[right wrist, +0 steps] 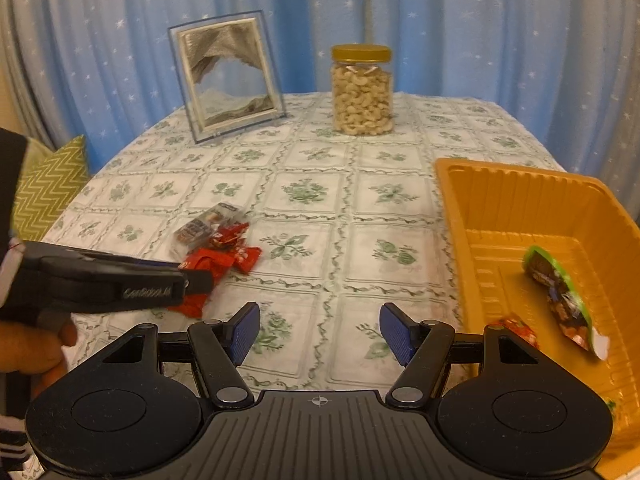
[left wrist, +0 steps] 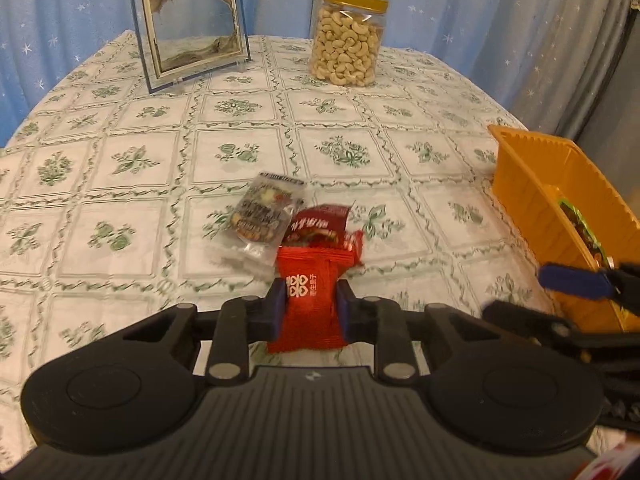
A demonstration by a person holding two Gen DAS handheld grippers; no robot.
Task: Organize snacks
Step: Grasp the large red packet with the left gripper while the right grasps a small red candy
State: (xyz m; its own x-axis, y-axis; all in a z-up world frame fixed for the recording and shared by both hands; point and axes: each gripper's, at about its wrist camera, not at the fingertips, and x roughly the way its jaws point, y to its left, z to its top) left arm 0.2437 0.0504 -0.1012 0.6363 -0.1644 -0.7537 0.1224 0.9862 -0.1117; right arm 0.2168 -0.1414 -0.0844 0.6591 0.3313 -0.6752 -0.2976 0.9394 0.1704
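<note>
My left hand-held gripper [left wrist: 310,306] clamps a red snack packet [left wrist: 310,300] (more packets [left wrist: 272,216] just ahead); my right hand-held gripper [right wrist: 320,334] gapes empty, orange tray [right wrist: 500,196] to its right.

A home living space: a desk under a green floral tablecloth [right wrist: 304,192], blue star-print curtains [right wrist: 460,20], a framed sand picture [right wrist: 228,80], a zigzag-patterned green cushion [right wrist: 48,192].

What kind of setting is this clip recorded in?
Probably a home dining or living room: a table with a floral tablecloth, a cashew jar, a sand-art frame, and blue starry curtains behind.
</note>
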